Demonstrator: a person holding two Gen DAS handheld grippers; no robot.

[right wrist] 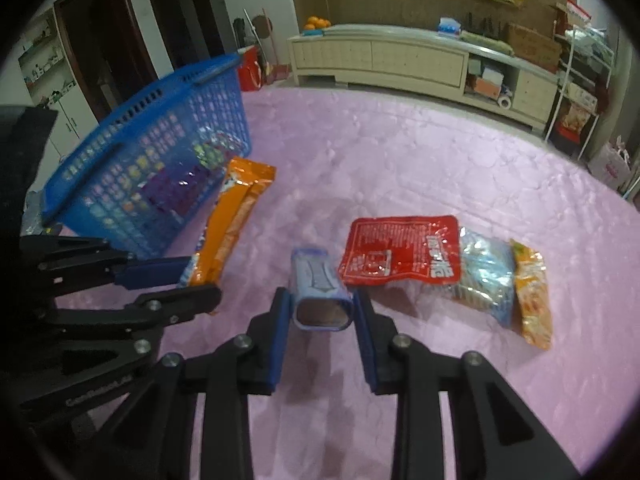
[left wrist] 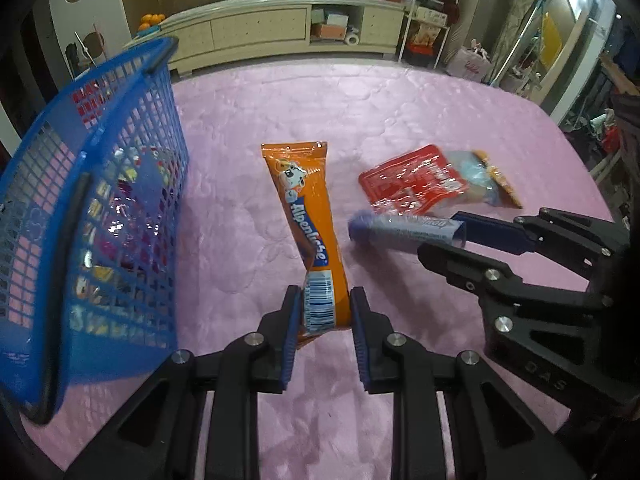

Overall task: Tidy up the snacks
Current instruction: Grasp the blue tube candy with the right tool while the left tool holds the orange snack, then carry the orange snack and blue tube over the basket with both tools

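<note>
- Left wrist view: blue plastic lattice basket (left wrist: 96,216) at nine o'clock on pink plush cover (left wrist: 280,96).
- Left gripper (left wrist: 325,312) clenched on orange "Alpenliebe" foil stick pack (left wrist: 310,216), centre.
- Right gripper (right wrist: 322,312) grasping a blue-purple box (right wrist: 316,288); red pouch (right wrist: 400,252) at two o'clock.

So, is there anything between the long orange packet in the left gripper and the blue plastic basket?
Nothing visible. The long orange packet, pinched in the left gripper, has only bare pink cover between it and the blue plastic mesh basket at its left. The other snacks lie on the far side.
</note>
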